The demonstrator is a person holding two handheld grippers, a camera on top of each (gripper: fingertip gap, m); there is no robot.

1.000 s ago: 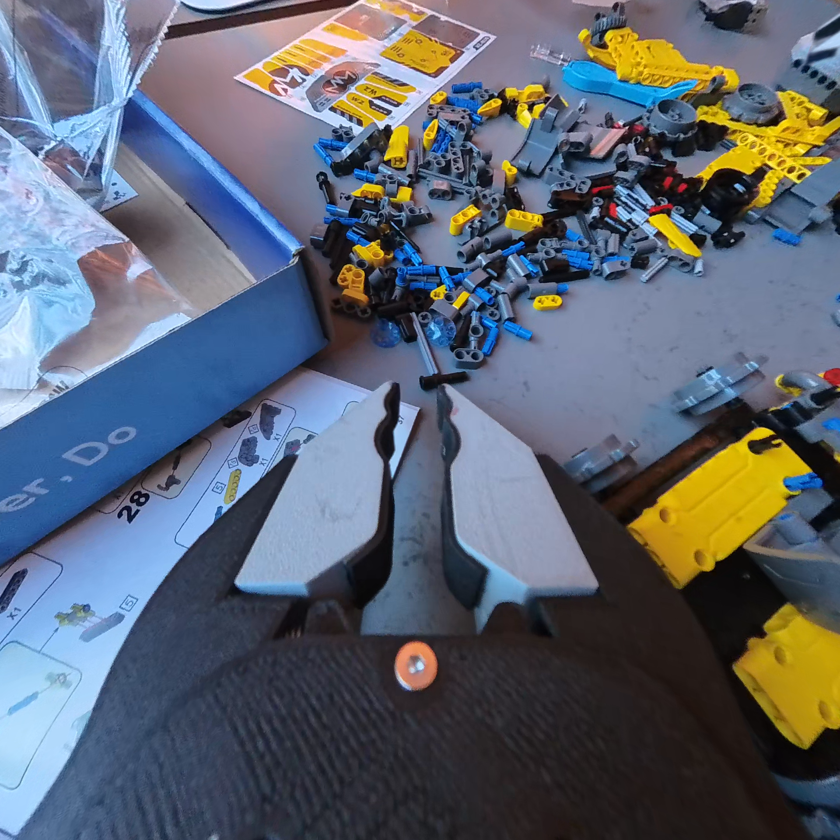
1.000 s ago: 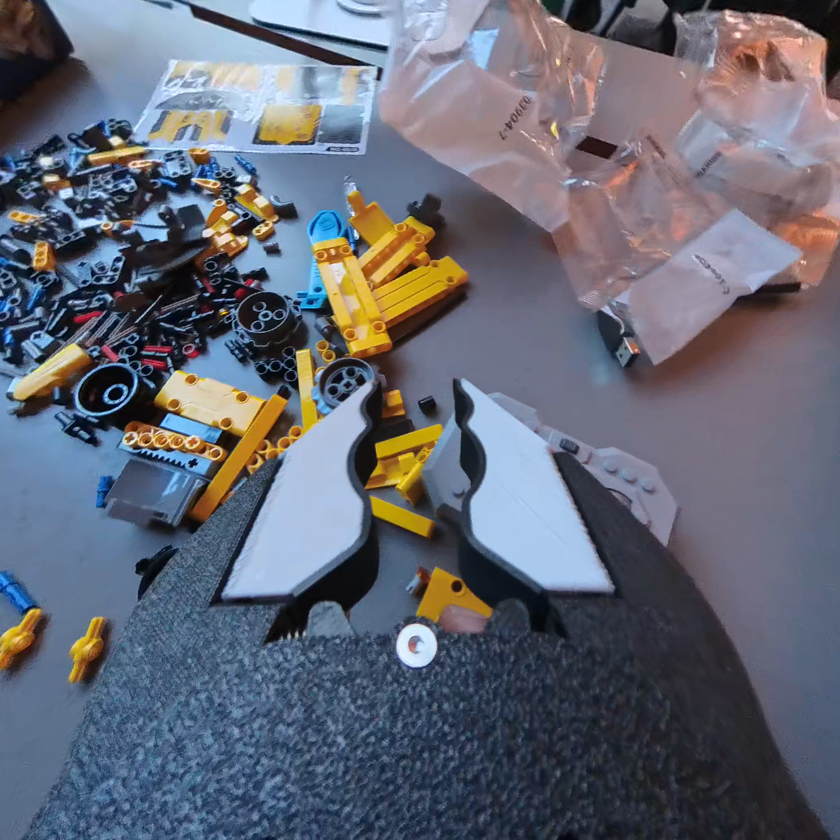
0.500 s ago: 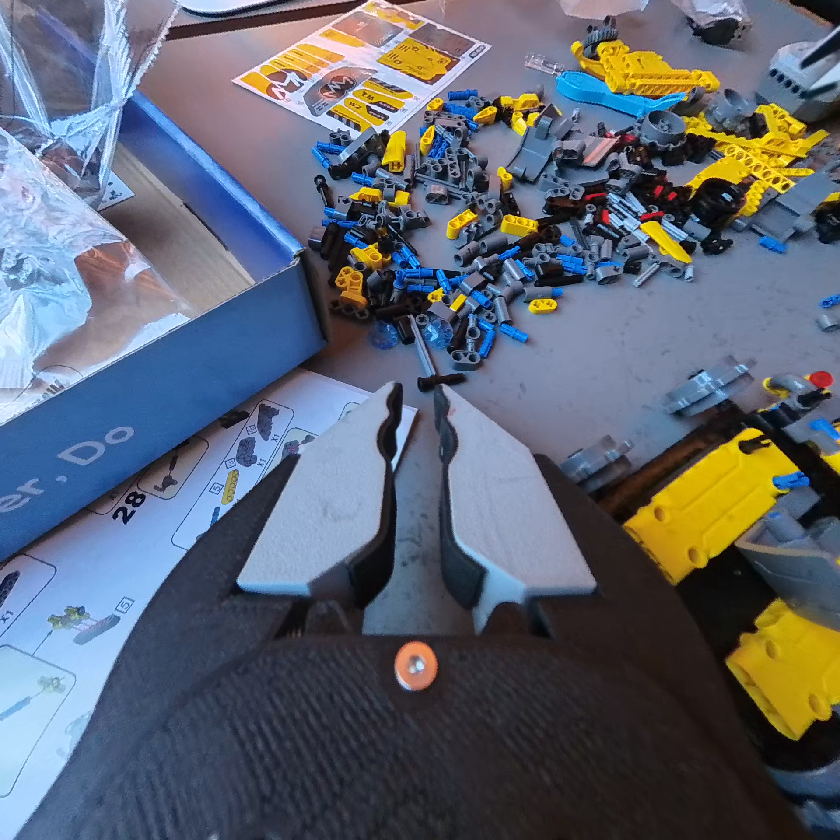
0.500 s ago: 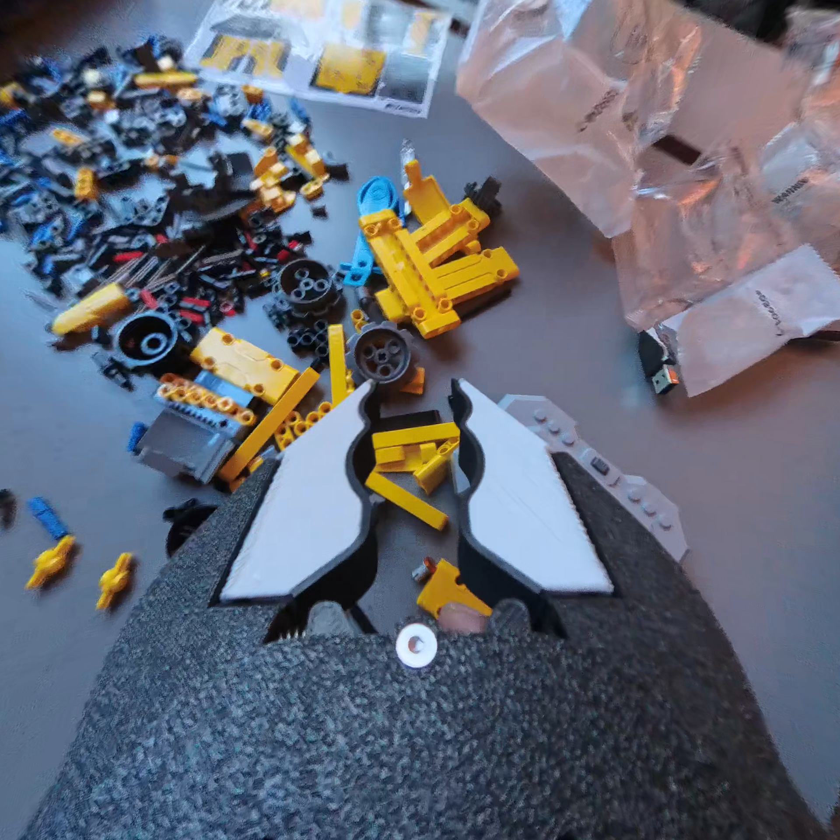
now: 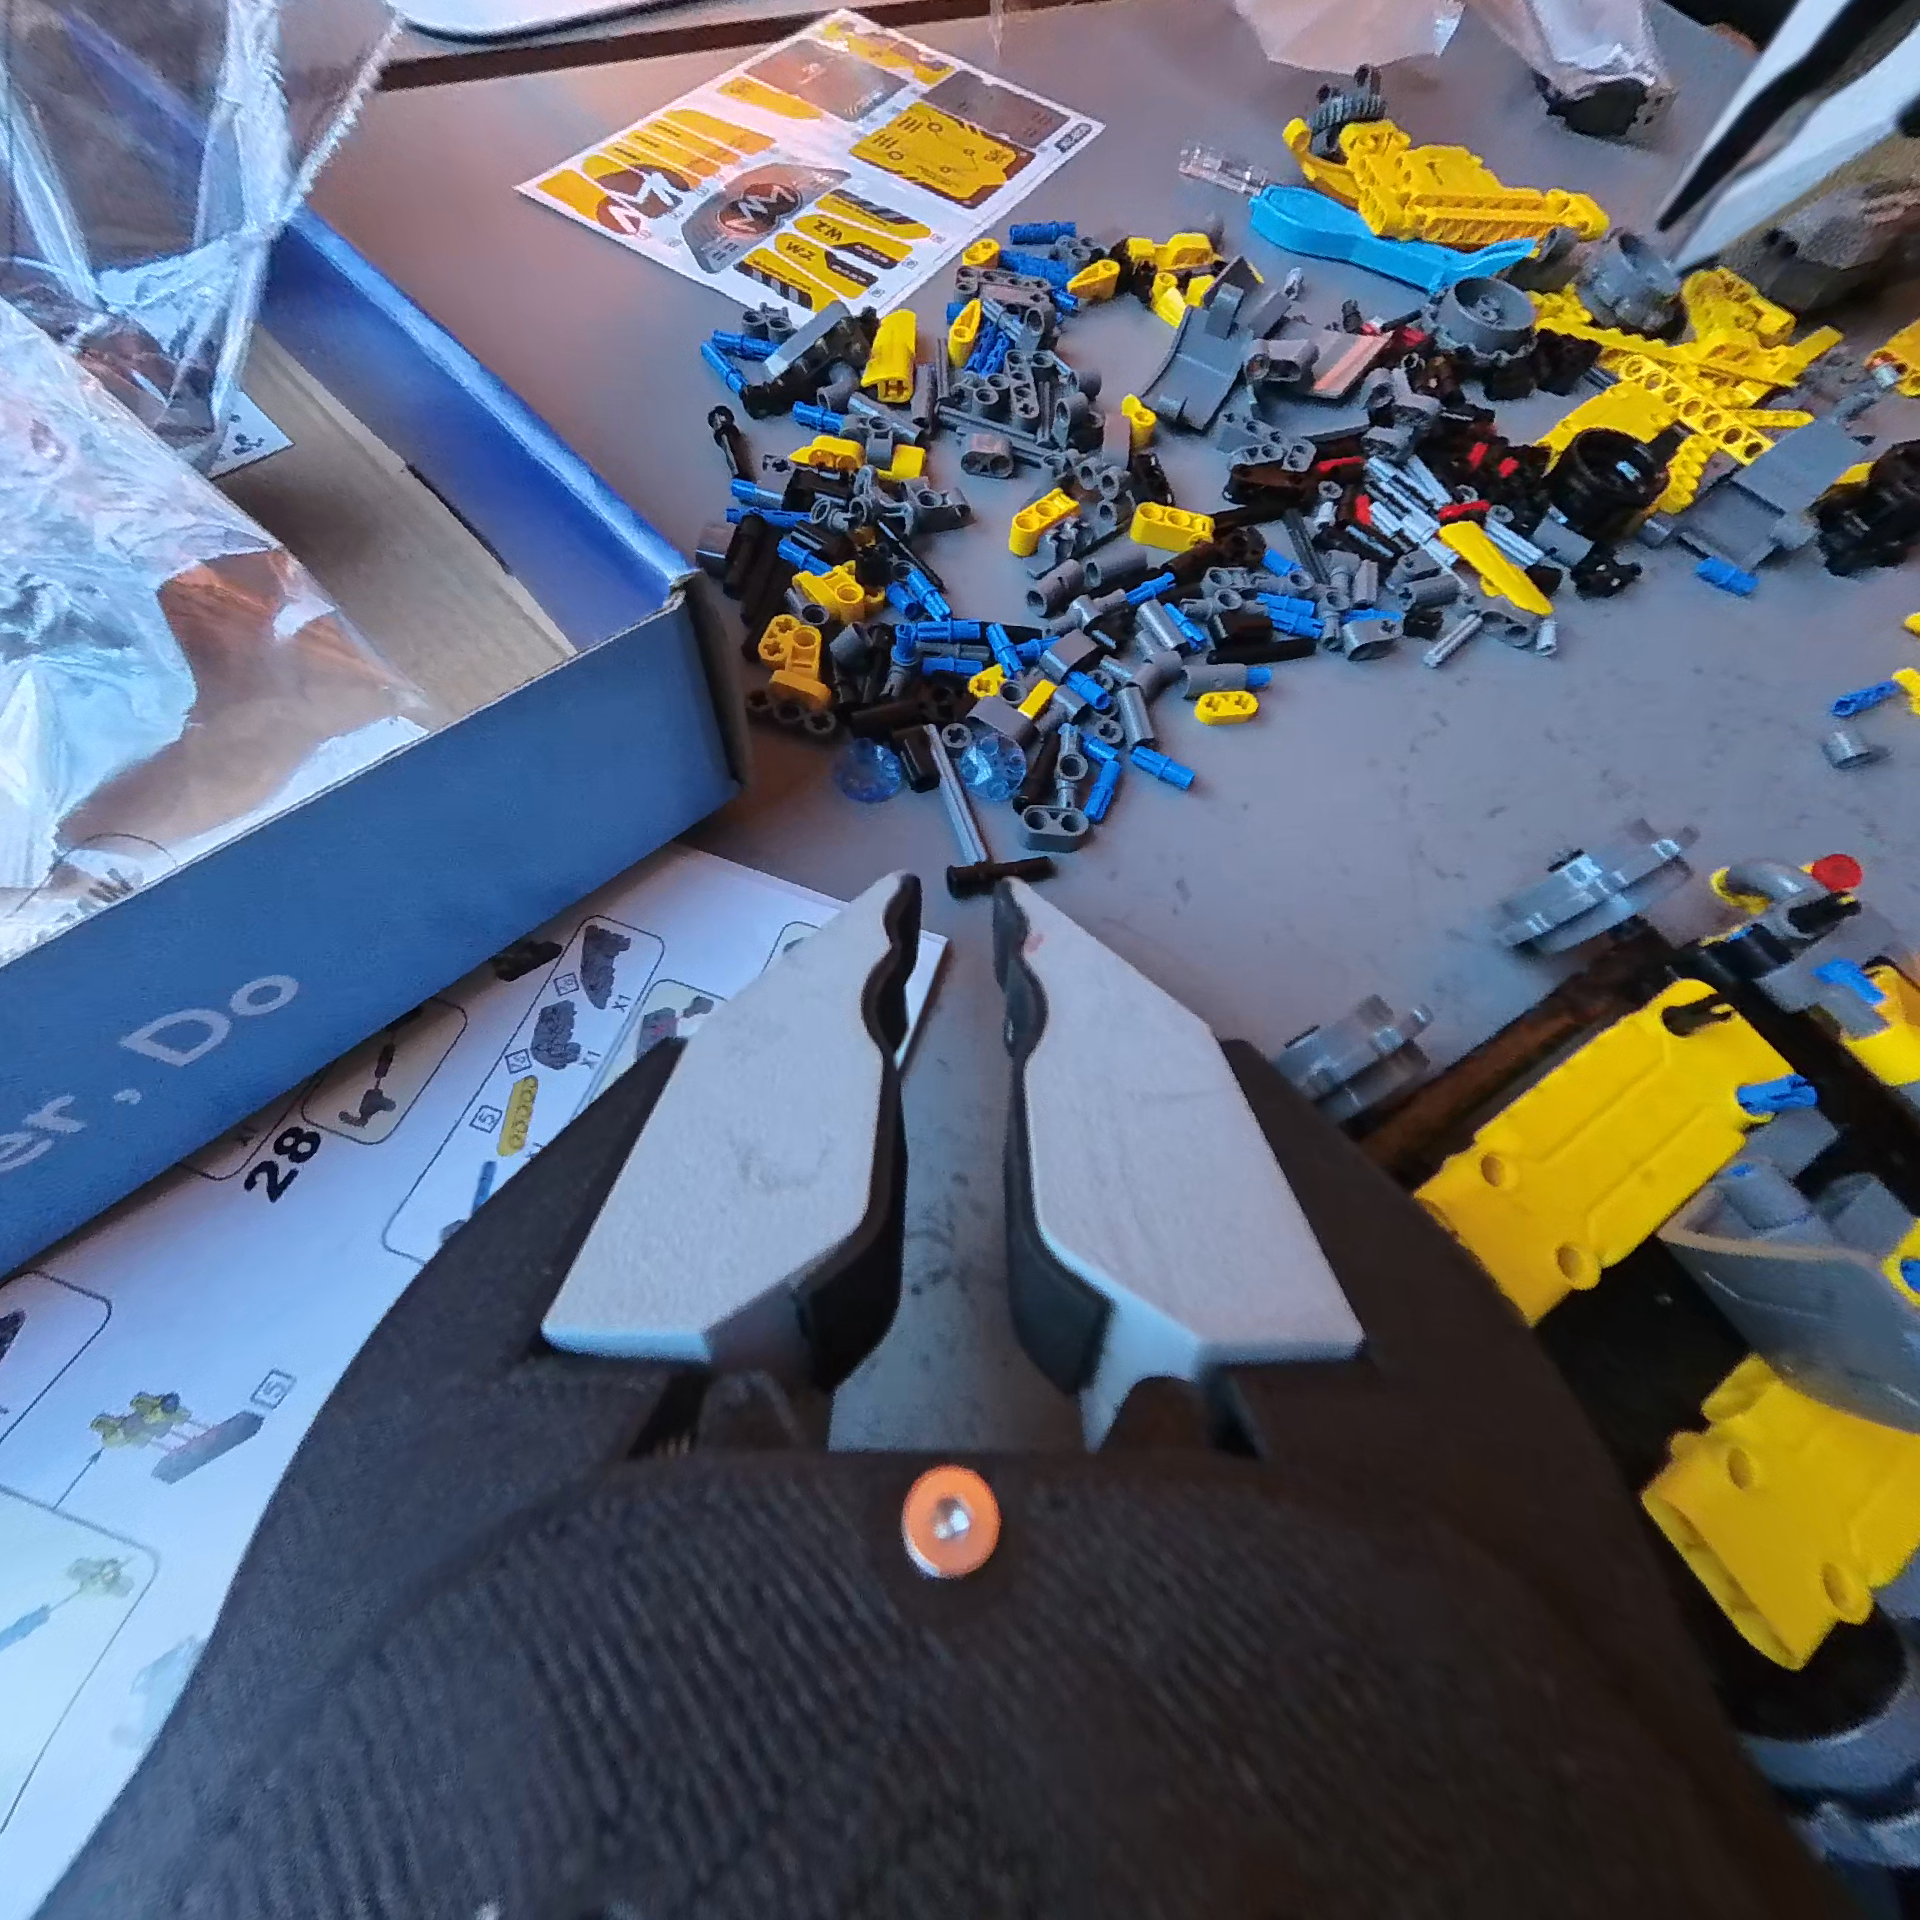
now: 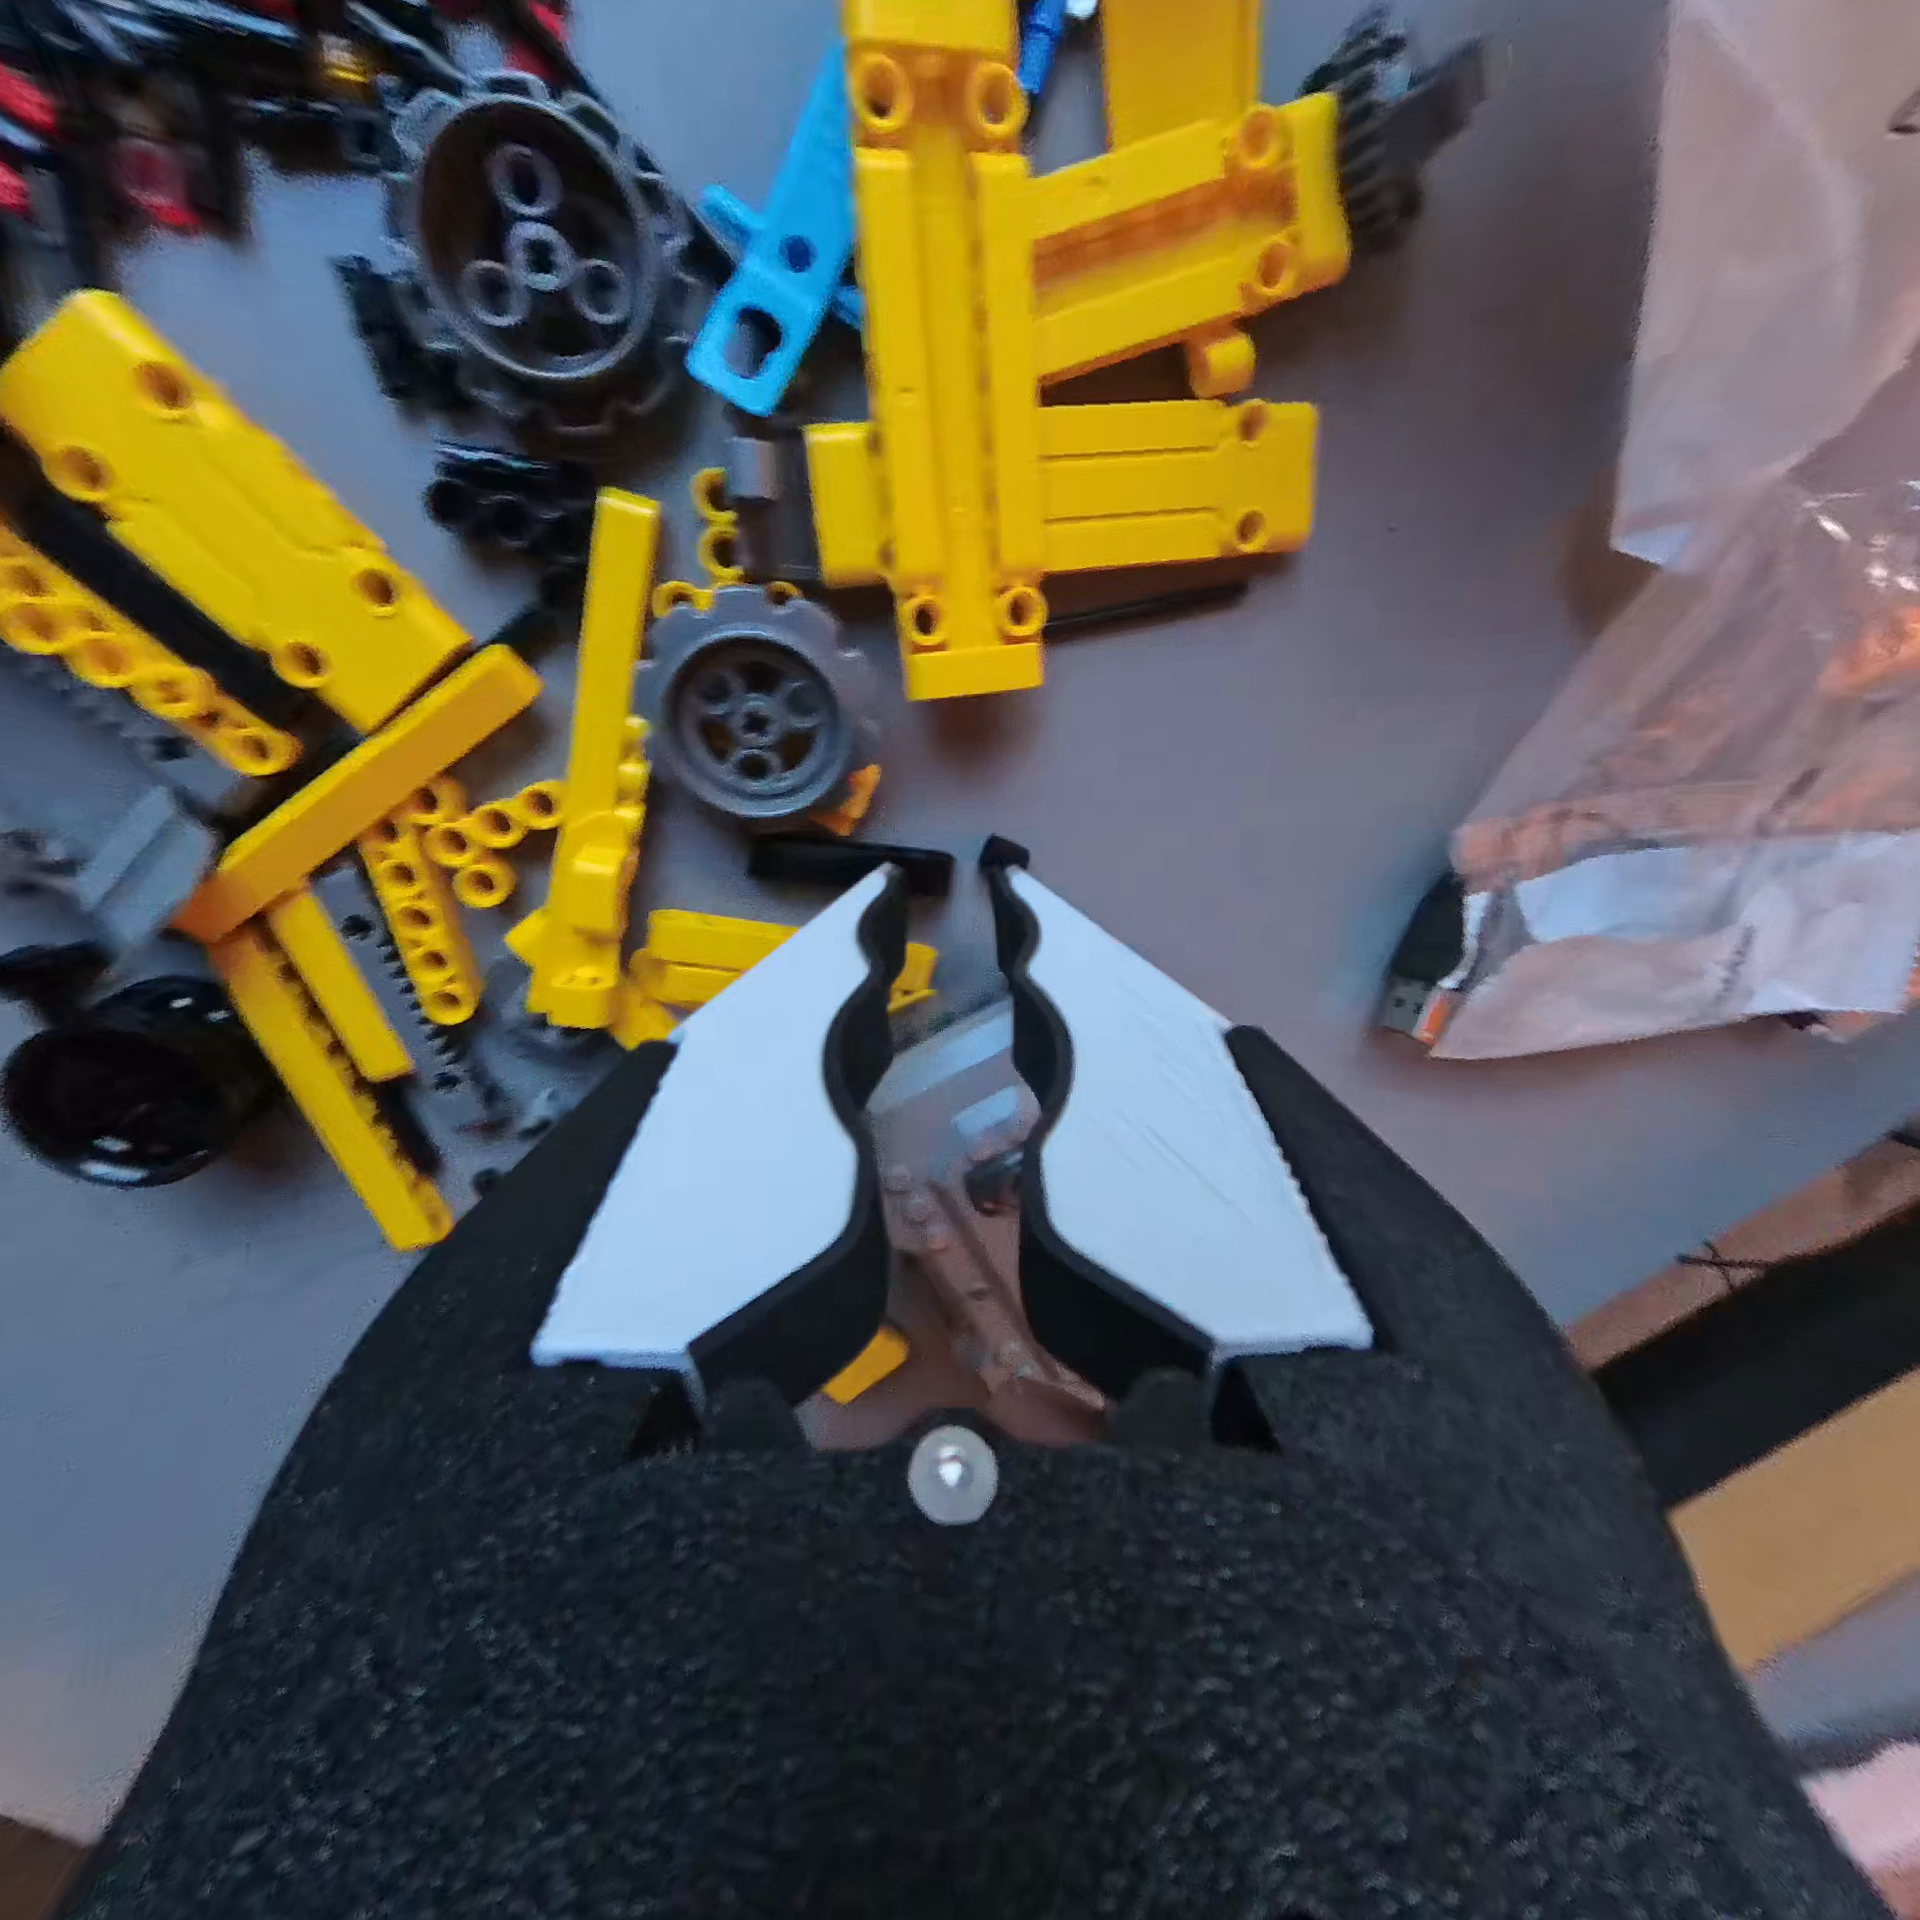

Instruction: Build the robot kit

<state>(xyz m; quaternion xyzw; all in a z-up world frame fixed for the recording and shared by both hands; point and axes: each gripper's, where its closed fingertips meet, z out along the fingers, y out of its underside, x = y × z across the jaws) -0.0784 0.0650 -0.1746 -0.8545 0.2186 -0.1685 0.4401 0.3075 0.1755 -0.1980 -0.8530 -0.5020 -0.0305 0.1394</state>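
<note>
My left gripper (image 5: 956, 894) hovers low over the grey table, jaws a narrow gap apart and empty. Its tips are just short of a small black pin (image 5: 997, 876) and a grey axle (image 5: 961, 800) at the near edge of a pile of small parts (image 5: 1091, 540). My right gripper (image 6: 951, 862) is close above the table with a narrow gap between its jaws. Its tips are at a short black piece (image 6: 831, 860), whose end reaches into the gap. A grey toothed wheel (image 6: 758, 717) lies just beyond, and a grey studded plate (image 6: 956, 1101) lies under the fingers.
A blue box (image 5: 416, 831) holding plastic bags stands left, over an instruction booklet (image 5: 208, 1299). A part-built yellow model (image 5: 1621, 1122) is at the right, a sticker sheet (image 5: 821, 166) at the back. Yellow panels (image 6: 1070, 364), a blue tool (image 6: 779, 281) and bags (image 6: 1714, 727) surround the right gripper. About 40 cm separates my left fingertips from my right. My right gripper is the nearer one to the grey toothed wheel (image 6: 758, 717): about 4 cm, against 35 cm. Seen from the left wrist view (image 5: 1633, 277) as well. To the grey studded plate (image 6: 956, 1101): right tips about 4 cm, left tips about 40 cm.
My right gripper has dropped close to the table and moved forward over the yellow parts, and its jaws have narrowed. The left gripper has barely moved and kept its gap.
</note>
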